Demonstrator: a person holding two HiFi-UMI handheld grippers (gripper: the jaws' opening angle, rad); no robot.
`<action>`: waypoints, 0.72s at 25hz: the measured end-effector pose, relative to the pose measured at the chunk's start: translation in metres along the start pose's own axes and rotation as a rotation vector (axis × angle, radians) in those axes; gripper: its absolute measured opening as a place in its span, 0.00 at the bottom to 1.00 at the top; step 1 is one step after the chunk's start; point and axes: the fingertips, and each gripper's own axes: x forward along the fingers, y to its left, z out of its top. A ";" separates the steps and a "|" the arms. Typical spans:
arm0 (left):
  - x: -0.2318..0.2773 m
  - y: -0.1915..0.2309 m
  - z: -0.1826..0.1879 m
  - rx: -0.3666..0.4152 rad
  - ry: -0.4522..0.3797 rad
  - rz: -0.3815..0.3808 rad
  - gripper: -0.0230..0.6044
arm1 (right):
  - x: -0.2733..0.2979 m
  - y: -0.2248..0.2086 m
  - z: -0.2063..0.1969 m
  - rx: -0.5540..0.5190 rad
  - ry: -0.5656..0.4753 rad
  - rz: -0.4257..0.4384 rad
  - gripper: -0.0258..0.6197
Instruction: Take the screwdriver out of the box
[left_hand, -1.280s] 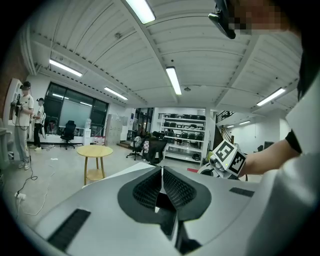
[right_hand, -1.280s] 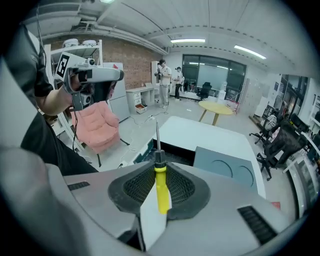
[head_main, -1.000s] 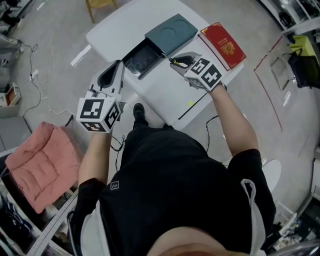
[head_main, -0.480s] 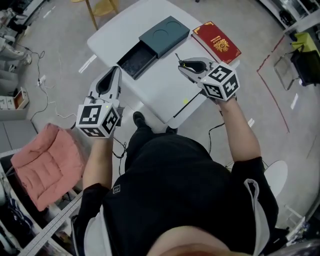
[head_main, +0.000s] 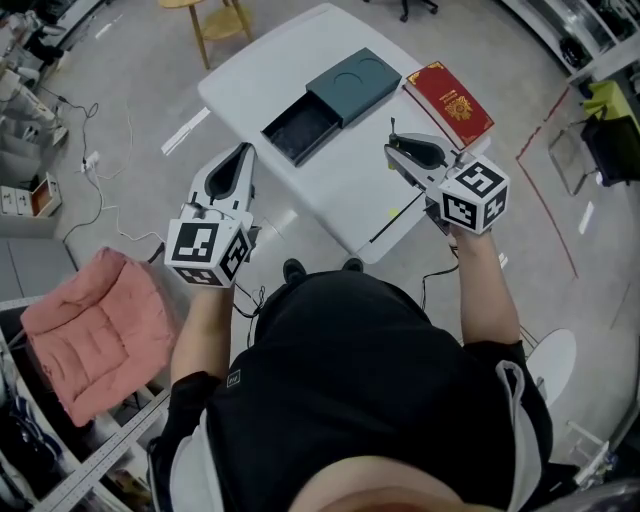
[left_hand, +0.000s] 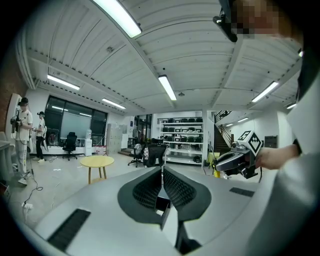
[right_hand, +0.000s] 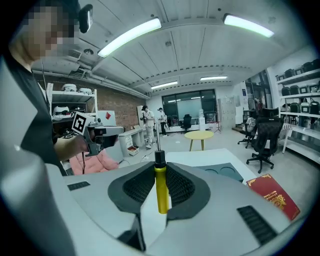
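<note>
A yellow-handled screwdriver (right_hand: 161, 190) with a black collar and thin metal shaft stands upright between the pads of my right gripper (right_hand: 160, 169), which is shut on it. In the head view my right gripper (head_main: 398, 150) hovers above the near right part of the white table (head_main: 350, 180), the screwdriver (head_main: 391, 129) poking out ahead of it. The dark box (head_main: 300, 130) lies open on the table, its teal sleeve (head_main: 355, 85) beside it. My left gripper (head_main: 242, 152) hangs off the table's left edge, shut with nothing in it (left_hand: 161, 170).
A red booklet (head_main: 448, 103) lies at the table's right edge, right of the sleeve. A pink cushion (head_main: 85, 330) sits on the floor at the left with cables near it. A yellow round table (right_hand: 202, 135) stands beyond, and people stand far off.
My right gripper has risen with the screwdriver and drawn back to the right, away from the box. The left gripper has also lifted slightly and moved back from the table.
</note>
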 end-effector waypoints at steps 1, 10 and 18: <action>-0.004 0.006 0.000 -0.005 -0.004 -0.006 0.08 | 0.002 0.005 0.005 0.002 -0.010 -0.006 0.17; -0.030 0.058 -0.003 -0.034 -0.032 -0.029 0.08 | 0.016 0.042 0.051 0.051 -0.150 -0.041 0.17; -0.039 0.090 -0.006 -0.028 -0.014 -0.017 0.08 | 0.005 0.055 0.090 0.063 -0.290 -0.051 0.17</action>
